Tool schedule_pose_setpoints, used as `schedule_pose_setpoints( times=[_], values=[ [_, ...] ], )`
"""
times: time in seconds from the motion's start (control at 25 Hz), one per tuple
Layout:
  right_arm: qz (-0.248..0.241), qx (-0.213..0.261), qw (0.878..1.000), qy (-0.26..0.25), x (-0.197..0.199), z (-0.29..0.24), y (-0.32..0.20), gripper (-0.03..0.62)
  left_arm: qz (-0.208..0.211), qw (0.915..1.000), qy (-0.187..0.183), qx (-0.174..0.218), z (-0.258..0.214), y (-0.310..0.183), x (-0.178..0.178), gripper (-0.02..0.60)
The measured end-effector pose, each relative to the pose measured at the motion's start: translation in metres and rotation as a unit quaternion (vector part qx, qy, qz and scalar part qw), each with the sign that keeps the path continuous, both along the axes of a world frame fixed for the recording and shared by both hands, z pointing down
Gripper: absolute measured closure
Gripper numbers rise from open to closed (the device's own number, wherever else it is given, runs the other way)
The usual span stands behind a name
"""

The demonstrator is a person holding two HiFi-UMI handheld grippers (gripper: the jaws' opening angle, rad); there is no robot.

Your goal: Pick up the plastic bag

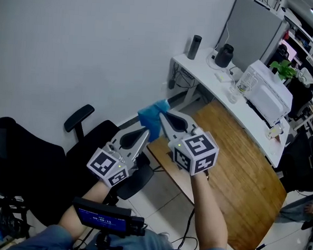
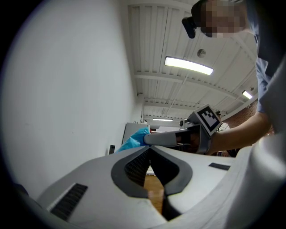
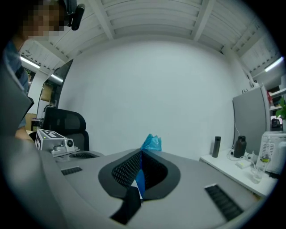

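Observation:
The blue plastic bag is crumpled and held up in the air in front of the white wall. My right gripper is shut on it. In the right gripper view a strip of the bag runs between the closed jaws and bunches above the tips of the right gripper. My left gripper sits just left of and below the bag, shut with nothing between its jaws. In the left gripper view the bag shows just beyond the closed tips of the left gripper.
A black office chair stands below at the left. A wooden table lies under the right arm. Behind it is a white desk with a dark bottle and a white appliance.

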State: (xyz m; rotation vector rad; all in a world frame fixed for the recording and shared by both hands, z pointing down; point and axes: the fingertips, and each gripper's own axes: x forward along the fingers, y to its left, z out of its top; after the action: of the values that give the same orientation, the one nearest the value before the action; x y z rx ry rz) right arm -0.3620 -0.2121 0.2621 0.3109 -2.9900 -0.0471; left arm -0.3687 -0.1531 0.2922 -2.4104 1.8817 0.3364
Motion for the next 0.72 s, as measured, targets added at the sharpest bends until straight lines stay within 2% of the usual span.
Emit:
schedule_pose_setpoints(
  times=[0.32,0.72],
  values=[
    [0.032,-0.001,0.999,-0.023,0.074,-0.003,0.005,0.594,0.012,0.9999,-0.003,0.010,-0.013,-0.001,0.042,0.574],
    [0.072,-0.028,0.996,-0.038,0.186,0.012,0.001,0.592,0.050,0.9986,-0.016,0.005,-0.014,-0.014,0.132,0.574]
  ],
)
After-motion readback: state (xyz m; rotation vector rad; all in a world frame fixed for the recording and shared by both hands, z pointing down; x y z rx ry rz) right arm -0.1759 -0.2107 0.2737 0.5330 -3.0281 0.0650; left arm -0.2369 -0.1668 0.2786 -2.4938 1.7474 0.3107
